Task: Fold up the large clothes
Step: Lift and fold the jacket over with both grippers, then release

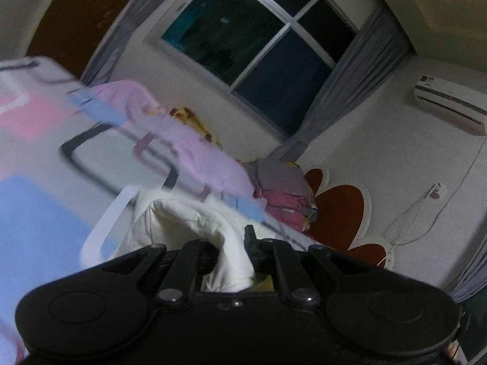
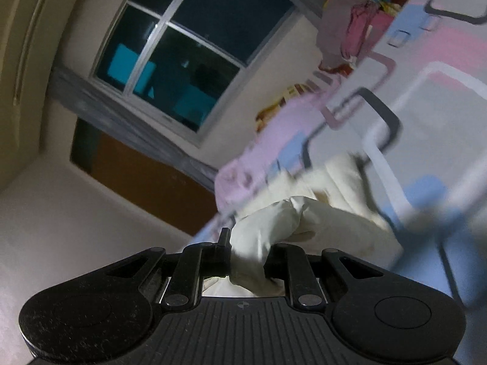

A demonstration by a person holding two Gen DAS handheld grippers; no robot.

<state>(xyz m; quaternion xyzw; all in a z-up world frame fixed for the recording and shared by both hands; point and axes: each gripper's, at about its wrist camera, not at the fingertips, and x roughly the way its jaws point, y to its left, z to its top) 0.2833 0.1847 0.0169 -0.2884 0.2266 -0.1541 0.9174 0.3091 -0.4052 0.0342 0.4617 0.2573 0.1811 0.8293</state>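
A white garment lies on a bed with a patterned sheet in pink, blue and grey. My left gripper is shut on a bunched part of the white garment, which runs up between its fingers. In the right wrist view my right gripper is shut on another bunched part of the same white garment, lifted off the sheet. Both views are tilted and blurred.
A lilac cloth lies on the bed beyond the garment. A pile of grey and pink folded clothes sits near the red headboard. A dark window with grey curtains and an air conditioner are on the walls.
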